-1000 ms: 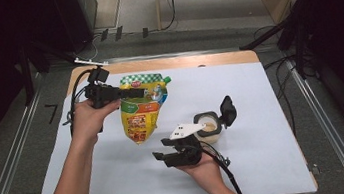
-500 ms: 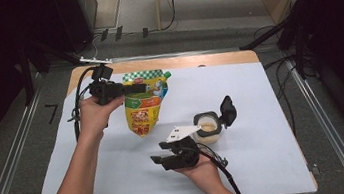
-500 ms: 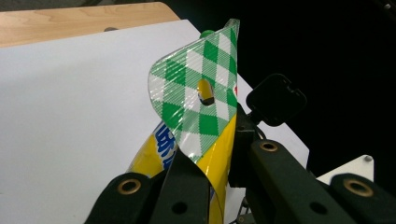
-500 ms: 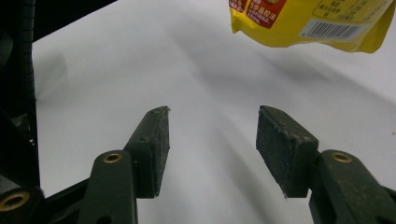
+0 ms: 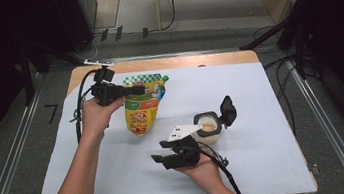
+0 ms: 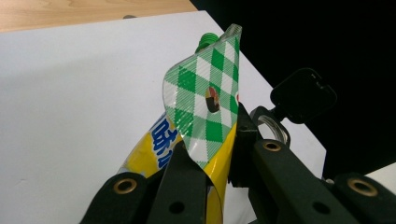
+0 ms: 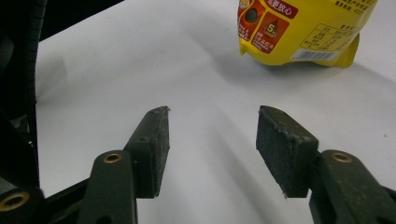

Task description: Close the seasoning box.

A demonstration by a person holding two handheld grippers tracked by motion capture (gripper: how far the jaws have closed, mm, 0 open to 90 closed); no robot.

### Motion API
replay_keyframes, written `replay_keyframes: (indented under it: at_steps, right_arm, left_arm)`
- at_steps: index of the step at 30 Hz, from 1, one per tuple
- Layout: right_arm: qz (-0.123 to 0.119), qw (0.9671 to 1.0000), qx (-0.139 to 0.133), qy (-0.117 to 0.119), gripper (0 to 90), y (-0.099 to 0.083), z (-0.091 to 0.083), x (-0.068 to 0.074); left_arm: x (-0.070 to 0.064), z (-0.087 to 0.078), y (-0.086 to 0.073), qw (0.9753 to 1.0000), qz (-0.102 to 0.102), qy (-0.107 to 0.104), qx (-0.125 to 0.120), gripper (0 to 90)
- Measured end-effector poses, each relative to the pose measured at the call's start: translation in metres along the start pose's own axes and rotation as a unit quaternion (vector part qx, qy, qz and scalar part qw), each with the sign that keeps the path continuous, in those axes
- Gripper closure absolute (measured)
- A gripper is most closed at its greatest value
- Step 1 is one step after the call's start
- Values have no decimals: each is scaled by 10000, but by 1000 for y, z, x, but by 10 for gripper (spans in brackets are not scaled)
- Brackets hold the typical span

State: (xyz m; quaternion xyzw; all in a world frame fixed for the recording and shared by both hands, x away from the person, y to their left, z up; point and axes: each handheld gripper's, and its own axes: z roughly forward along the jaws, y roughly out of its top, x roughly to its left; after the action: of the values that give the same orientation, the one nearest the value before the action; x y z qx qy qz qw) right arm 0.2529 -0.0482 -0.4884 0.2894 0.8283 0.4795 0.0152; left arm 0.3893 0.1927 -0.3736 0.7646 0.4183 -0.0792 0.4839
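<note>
Left gripper (image 5: 131, 90) — jaws clamped on the checked top edge of the pouch (image 5: 142, 108), at ten o'clock on the white sheet (image 5: 270, 89). Right gripper (image 5: 160, 158) — jaws apart, at six o'clock. Jar (image 5: 208, 127), lid open, at three o'clock.

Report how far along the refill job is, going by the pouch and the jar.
Done: the small round jar sits with its black flip lid open. In hand: the left gripper is clamped on the green-checked top of the yellow spouted pouch, whose bottom rests on the white sheet; the right gripper is open and holds nothing. Left: tilting the pouch over the jar and pouring; its green spout looks uncapped.
</note>
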Motion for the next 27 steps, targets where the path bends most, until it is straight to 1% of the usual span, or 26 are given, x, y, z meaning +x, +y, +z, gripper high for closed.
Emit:
replay_keyframes:
  at_steps: [2, 3, 5, 6, 7, 8, 10, 12, 13, 16, 17, 20, 23, 27]
  right_arm:
    - [5, 10000, 1, 3, 454, 0, 0, 0]
    - [2, 10000, -6, 5, 453, 0, 0, 0]
    - [9, 10000, -15, 6, 453, 1, -1, 0]
    - [13, 10000, -16, 8, 453, 1, -1, 0]
    - [9, 10000, -12, 6, 453, 0, -1, 0]
    - [4, 10000, -8, 5, 454, 0, -2, 0]
    - [-4, 10000, -7, 6, 454, 0, -2, 0]
    - [-17, 10000, -13, 10, 453, 1, -2, 1]
    - [-27, 10000, -21, 11, 454, 1, -1, 1]
    - [-1, 10000, -10, 12, 454, 1, -1, 1]
    - [-4, 10000, -3, 9, 454, 1, -1, 0]
    - [-14, 10000, -15, 13, 454, 1, -2, 1]
    - [-13, 10000, -41, 0, 454, 2, -3, 0]
    - [-18, 10000, -58, -2, 454, 2, -4, 0]
  left_arm:
    - [0, -2, 0, 10000, -5, 2, -18, 861]
    - [0, -3, 0, 10000, -5, -37, -18, 853]
    - [-1, -4, 0, 10000, 2, -14, -24, 831]
    - [-2, -6, 0, 10000, -48, -30, -63, 799]
    - [-3, -6, 1, 10000, -33, -52, -79, 754]
    - [-4, -7, 1, 9999, -15, -79, -86, 741]
    - [-5, -8, 1, 10000, -12, -70, -62, 706]
    - [-8, -11, 1, 10000, 84, 22, -6, 689]
    - [-9, -12, 1, 9999, 129, 24, -18, 682]
    - [-11, -15, 1, 9999, 135, 19, -56, 665]
    - [-13, -17, 1, 9998, 162, 64, -75, 662]
    - [-16, -20, 1, 9998, 188, 82, -73, 656]
    - [-20, -23, 2, 9997, 207, 50, -97, 649]
    - [-23, -27, 3, 9998, 176, 6, -96, 640]
